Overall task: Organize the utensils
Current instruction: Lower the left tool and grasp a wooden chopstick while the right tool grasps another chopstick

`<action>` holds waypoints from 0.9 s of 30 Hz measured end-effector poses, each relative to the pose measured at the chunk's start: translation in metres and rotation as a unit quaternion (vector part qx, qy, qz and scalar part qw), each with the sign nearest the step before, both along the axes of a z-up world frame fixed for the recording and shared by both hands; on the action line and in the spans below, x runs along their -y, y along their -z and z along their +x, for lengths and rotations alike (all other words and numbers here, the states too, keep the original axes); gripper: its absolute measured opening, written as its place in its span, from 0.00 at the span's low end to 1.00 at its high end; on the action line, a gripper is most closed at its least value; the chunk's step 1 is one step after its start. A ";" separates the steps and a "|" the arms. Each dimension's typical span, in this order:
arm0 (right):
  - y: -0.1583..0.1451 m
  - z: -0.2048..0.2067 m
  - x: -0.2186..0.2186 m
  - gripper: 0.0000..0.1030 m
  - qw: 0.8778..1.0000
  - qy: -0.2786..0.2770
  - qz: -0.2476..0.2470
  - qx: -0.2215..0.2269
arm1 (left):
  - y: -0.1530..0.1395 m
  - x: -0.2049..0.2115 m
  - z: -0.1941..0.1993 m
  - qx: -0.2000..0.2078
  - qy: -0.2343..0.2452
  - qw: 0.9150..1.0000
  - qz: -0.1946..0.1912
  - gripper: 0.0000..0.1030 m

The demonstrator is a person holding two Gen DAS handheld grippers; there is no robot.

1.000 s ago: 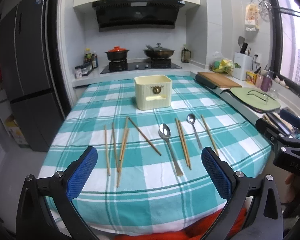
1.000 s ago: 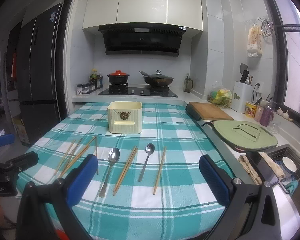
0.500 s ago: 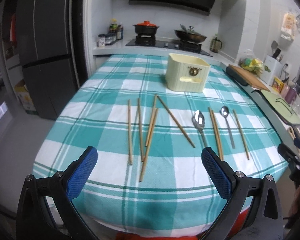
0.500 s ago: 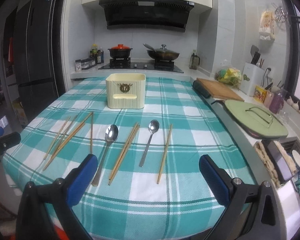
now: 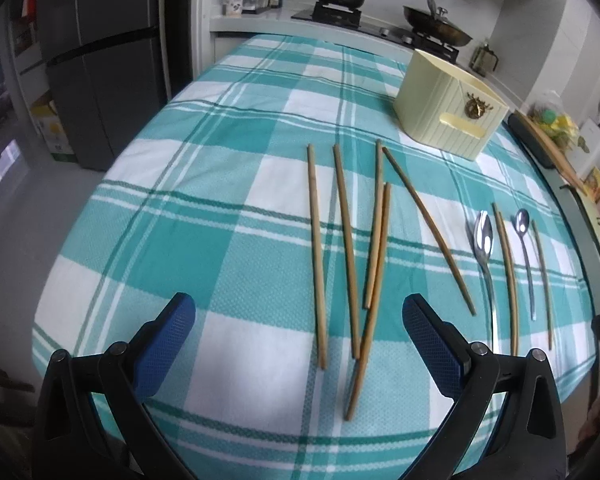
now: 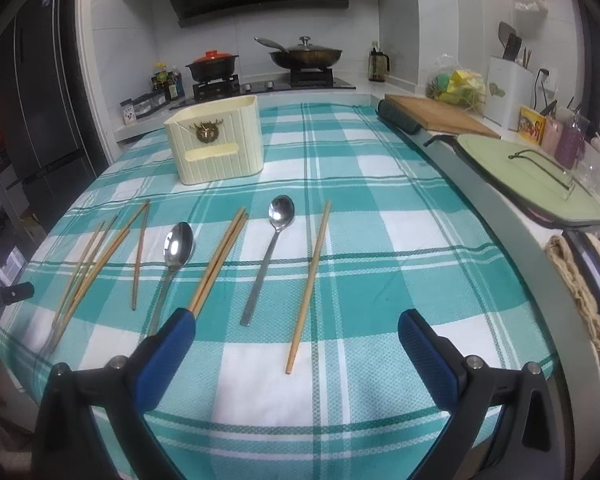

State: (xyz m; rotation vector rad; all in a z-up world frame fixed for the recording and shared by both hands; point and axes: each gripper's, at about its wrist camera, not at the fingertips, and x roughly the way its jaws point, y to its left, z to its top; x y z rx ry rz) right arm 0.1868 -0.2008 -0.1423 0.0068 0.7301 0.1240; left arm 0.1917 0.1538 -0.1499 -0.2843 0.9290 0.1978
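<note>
Several wooden chopsticks (image 5: pixel 342 240) lie fanned on the teal checked tablecloth (image 5: pixel 204 216), their near ends between the blue pads of my open left gripper (image 5: pixel 298 322), which holds nothing. To their right lie a large spoon (image 5: pixel 483 240), a chopstick pair (image 5: pixel 506 272), a small spoon (image 5: pixel 524 248) and a single chopstick (image 5: pixel 542 280). A cream utensil holder (image 5: pixel 446 114) stands behind. In the right wrist view, my open right gripper (image 6: pixel 296 328) hovers over the near end of the single chopstick (image 6: pixel 310 280); the small spoon (image 6: pixel 270 248), chopstick pair (image 6: pixel 220 256), large spoon (image 6: pixel 174 252) and holder (image 6: pixel 216 142) show too.
The table's front edge (image 6: pixel 340 440) runs just under both grippers. A counter along the right carries a green lidded pan (image 6: pixel 532 174) and a wooden cutting board (image 6: pixel 440 114). A stove with pots (image 6: pixel 260 62) sits behind, and a dark fridge (image 5: pixel 96 64) stands left.
Both grippers have moved forward and lower over the table. The left view swung down onto the fanned chopsticks; the right closed in on the single chopstick. Nothing on the table moved.
</note>
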 end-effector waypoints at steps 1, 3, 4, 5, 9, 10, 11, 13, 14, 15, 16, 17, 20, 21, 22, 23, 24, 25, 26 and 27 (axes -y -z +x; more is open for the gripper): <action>0.004 0.008 0.004 1.00 1.000 0.004 0.009 -0.010 | 0.001 -0.002 0.006 -0.002 0.001 1.000 -0.002 1.00; 0.012 0.026 0.008 1.00 0.999 0.014 0.019 -0.031 | 0.002 -0.005 0.019 -0.009 0.005 1.000 0.000 1.00; 0.016 0.034 0.009 0.99 0.999 0.016 0.017 -0.038 | 0.004 -0.006 0.026 -0.012 0.007 1.000 0.006 1.00; 0.019 0.041 0.009 0.95 0.999 0.018 0.012 -0.041 | 0.005 -0.007 0.031 -0.017 0.010 1.000 0.015 1.00; 0.032 0.070 0.003 0.70 0.998 0.009 -0.022 -0.057 | 0.014 -0.010 0.059 -0.046 0.025 0.997 0.047 1.00; 0.036 0.079 0.004 0.68 0.997 0.008 -0.017 -0.068 | 0.018 -0.011 0.065 -0.056 0.027 0.996 0.058 0.99; 0.039 0.087 0.005 0.66 0.997 0.009 -0.007 -0.079 | 0.021 -0.012 0.072 -0.064 0.028 0.995 0.065 0.99; 0.045 0.101 0.007 0.66 0.995 0.009 0.008 -0.096 | 0.027 -0.015 0.083 -0.071 0.026 0.995 0.064 0.99; 0.047 0.106 0.008 0.66 0.995 0.010 0.013 -0.100 | 0.029 -0.018 0.088 -0.073 0.025 0.995 0.058 0.99; 0.049 0.110 0.008 0.66 0.994 0.013 0.016 -0.105 | 0.032 -0.020 0.094 -0.076 0.024 0.995 0.056 0.99; 0.051 0.113 0.009 0.66 0.994 0.013 0.018 -0.111 | 0.035 -0.022 0.099 -0.081 0.021 0.995 0.057 0.99; 0.055 0.117 0.008 0.66 0.993 0.011 0.016 -0.120 | 0.038 -0.024 0.104 -0.084 0.020 0.995 0.059 0.99; 0.065 0.123 0.003 0.66 0.990 0.001 -0.002 -0.138 | 0.047 -0.025 0.117 -0.099 0.019 0.992 0.076 0.98; 0.066 0.122 0.001 0.66 0.991 -0.004 -0.015 -0.133 | 0.050 -0.025 0.120 -0.103 0.022 0.991 0.083 0.97; 0.066 0.123 -0.002 0.66 0.991 -0.008 -0.029 -0.131 | 0.053 -0.023 0.123 -0.109 0.025 0.989 0.092 0.95; 0.067 0.124 -0.004 0.66 0.991 -0.011 -0.036 -0.131 | 0.057 -0.022 0.124 -0.113 0.029 0.988 0.098 0.95; 0.068 0.125 -0.005 0.66 0.991 -0.012 -0.043 -0.128 | 0.056 -0.023 0.124 -0.103 0.031 0.990 0.097 0.95; 0.068 0.127 -0.005 0.66 0.991 -0.013 -0.049 -0.125 | 0.057 -0.023 0.125 -0.104 0.032 0.989 0.098 0.95; 0.069 0.128 -0.007 0.66 0.991 -0.016 -0.055 -0.120 | 0.057 -0.023 0.126 -0.102 0.033 0.990 0.096 0.95; 0.069 0.131 -0.007 0.66 0.991 -0.018 -0.057 -0.116 | 0.057 -0.024 0.128 -0.103 0.035 0.990 0.093 0.93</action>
